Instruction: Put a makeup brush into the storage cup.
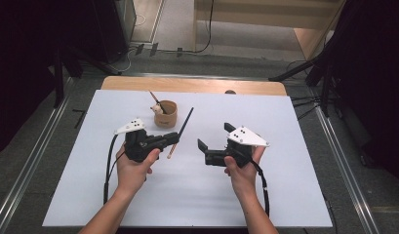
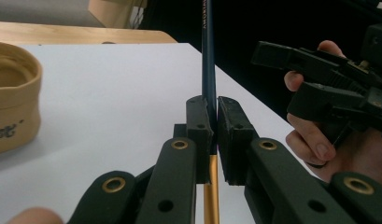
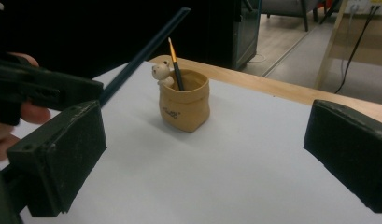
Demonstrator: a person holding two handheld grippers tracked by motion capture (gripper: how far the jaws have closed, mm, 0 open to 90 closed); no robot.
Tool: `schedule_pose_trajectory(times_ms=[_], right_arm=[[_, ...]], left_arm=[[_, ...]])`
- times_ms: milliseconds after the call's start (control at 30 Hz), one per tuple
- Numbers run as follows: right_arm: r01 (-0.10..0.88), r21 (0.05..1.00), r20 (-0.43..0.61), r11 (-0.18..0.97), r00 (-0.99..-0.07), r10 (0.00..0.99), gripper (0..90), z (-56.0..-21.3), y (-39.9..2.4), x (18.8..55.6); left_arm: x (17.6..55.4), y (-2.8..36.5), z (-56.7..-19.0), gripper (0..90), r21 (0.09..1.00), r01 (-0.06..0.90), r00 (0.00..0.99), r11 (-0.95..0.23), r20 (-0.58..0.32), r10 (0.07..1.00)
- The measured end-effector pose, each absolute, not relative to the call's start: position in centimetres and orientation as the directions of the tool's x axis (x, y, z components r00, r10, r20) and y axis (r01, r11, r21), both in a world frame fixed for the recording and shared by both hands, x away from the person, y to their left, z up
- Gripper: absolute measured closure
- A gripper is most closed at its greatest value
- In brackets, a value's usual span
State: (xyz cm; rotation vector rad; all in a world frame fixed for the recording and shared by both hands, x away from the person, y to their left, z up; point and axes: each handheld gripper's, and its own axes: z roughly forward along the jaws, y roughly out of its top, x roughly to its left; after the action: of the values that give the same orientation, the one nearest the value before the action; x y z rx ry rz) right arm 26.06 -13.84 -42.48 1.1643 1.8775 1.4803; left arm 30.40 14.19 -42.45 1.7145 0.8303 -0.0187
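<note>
My left gripper (image 1: 176, 138) is shut on a dark blue pen (image 1: 186, 122) with a gold end, held slanting above the white table; the pen (image 2: 208, 56) rises from between the closed pads. A tan fabric pen holder (image 1: 166, 114) stands just beyond it, carrying a small bear figure (image 3: 161, 72) on its rim and a second pen (image 3: 175, 65) inside. My right gripper (image 1: 215, 136) is to the right, open and empty, facing the holder (image 3: 185, 100) between its wide-apart pads (image 3: 62, 158).
The white sheet (image 1: 265, 185) covers a wooden table whose far edge (image 1: 197, 85) shows behind it. Dark stands and cables lie on the floor around the table. Open white surface stretches in front of and right of the holder.
</note>
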Motion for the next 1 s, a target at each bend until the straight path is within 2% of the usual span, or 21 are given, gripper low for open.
schedule_pose_trajectory(times_ms=[267,567,1000], right_arm=[[0.364,0.931,0.214,-0.015,-0.512,0.832,4.1,-42.4,-12.9,25.9],[0.422,0.903,0.296,-0.082,-0.472,0.831,14.2,-42.7,-12.0,26.1],[0.49,0.841,0.468,-0.229,-0.447,0.763,29.6,-43.1,-12.1,26.1]], left_arm=[[30.1,13.7,-42.9,84.7,0.845,0.53,0.76,-0.064,-0.44,0.478],[29.4,12.7,-43.3,84.7,0.857,0.51,0.783,-0.081,-0.422,0.457],[28.6,11.6,-43.6,84.7,0.872,0.479,0.809,-0.102,-0.393,0.438]])
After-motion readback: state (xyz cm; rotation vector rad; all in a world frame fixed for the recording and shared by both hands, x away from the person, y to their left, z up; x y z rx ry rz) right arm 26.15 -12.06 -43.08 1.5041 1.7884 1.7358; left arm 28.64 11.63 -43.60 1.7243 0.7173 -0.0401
